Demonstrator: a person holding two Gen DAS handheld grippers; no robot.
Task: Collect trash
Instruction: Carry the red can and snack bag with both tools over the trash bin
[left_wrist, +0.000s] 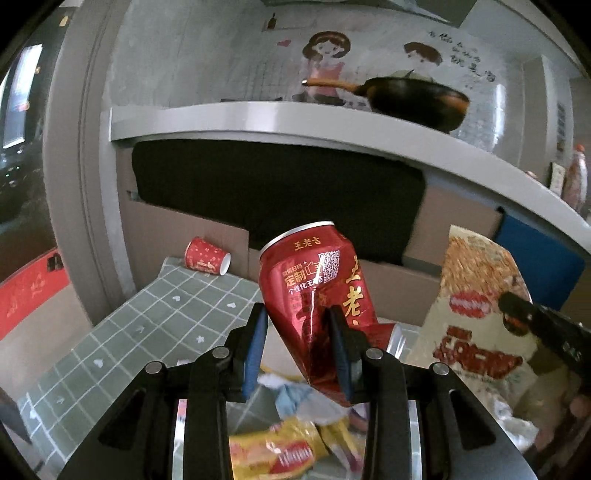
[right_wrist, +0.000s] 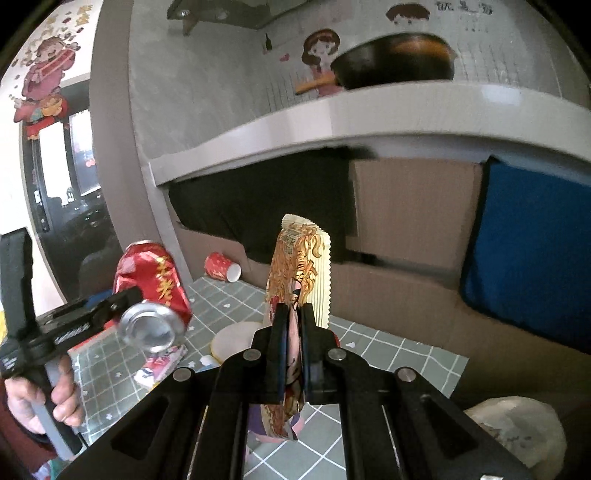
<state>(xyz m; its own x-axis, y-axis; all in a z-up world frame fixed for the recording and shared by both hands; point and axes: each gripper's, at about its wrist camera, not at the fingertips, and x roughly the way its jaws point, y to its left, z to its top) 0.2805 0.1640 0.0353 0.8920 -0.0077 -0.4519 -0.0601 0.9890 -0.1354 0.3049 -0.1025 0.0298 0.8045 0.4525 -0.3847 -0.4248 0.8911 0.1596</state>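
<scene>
Left gripper: jaws about half open, clamped on a dented red can, pads pressing into its crushed lower half; can is tilted, top rim toward upper centre of the left wrist frame, off the worktop. In the right wrist view the same can sits at left centre, silver base facing the camera, with a hand on the grip below it. Right gripper: jaws closed nearly flat on a noodle wrapper, which stands upright above the pads, centre frame, and hangs a little below them. From the left wrist the wrapper shows at right, just beside the can. A red paper cup lies on its side at the far edge of the checked worktop, left of centre. More wrappers lie blurred at bottom centre. Black pan on the shelf, upper right.
</scene>
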